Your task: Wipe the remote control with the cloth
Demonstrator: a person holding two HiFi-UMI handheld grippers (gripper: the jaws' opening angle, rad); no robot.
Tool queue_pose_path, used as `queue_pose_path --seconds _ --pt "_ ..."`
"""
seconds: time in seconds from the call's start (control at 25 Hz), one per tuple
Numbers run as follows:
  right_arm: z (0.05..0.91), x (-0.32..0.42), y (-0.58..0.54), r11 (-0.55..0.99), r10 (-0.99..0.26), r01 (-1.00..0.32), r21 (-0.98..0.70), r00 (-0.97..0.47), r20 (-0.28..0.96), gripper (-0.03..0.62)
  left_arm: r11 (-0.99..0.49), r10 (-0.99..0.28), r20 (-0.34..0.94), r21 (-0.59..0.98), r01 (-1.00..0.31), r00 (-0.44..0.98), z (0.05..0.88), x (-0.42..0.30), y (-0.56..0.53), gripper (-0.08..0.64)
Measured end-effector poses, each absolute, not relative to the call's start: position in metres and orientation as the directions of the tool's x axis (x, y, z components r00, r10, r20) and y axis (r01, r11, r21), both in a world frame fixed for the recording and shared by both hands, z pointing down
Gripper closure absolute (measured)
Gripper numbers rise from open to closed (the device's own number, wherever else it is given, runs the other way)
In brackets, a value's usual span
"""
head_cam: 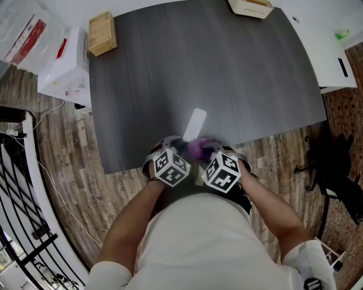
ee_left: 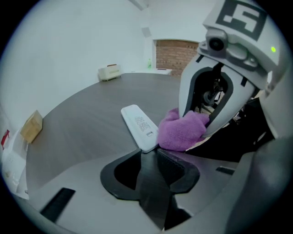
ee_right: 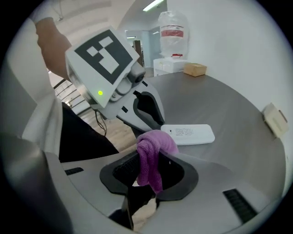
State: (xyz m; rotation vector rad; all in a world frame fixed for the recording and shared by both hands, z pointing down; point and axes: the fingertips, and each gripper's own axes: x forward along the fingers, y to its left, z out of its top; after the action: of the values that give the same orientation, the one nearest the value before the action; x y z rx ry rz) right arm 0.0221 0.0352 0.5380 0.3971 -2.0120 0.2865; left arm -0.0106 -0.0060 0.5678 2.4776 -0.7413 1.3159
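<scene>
A white remote control lies on the dark grey table, near its front edge, pointing away from me. Its near end sits between the jaws of my left gripper, which is shut on it. My right gripper is shut on a purple cloth, bunched up and hanging over the jaws. The cloth is right beside the remote's near end, at its right side, and seems to touch it. In the head view both marker cubes hide the fingertips.
A wooden box stands at the table's far left corner and another at the far edge. White boxes sit on the floor to the left. A black chair is at the right, a white table behind it.
</scene>
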Motion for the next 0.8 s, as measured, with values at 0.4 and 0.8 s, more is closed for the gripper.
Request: queue_pose_path --seconds 0.4,0.8 --pt "0.54 0.083 -0.016 0.713 -0.326 -0.698 0.07 -0.241 0.914 0.477 -0.88 -0.244 0.771 0.079 -0.469 0.588 0.548 0.0 -0.016 0.391" --pt "0.541 0.051 -0.019 0.708 -0.298 -0.705 -0.031 -0.339 0.893 0.477 -0.867 -0.114 0.723 0.262 -0.423 0.681 0.558 0.016 -0.01 0.288"
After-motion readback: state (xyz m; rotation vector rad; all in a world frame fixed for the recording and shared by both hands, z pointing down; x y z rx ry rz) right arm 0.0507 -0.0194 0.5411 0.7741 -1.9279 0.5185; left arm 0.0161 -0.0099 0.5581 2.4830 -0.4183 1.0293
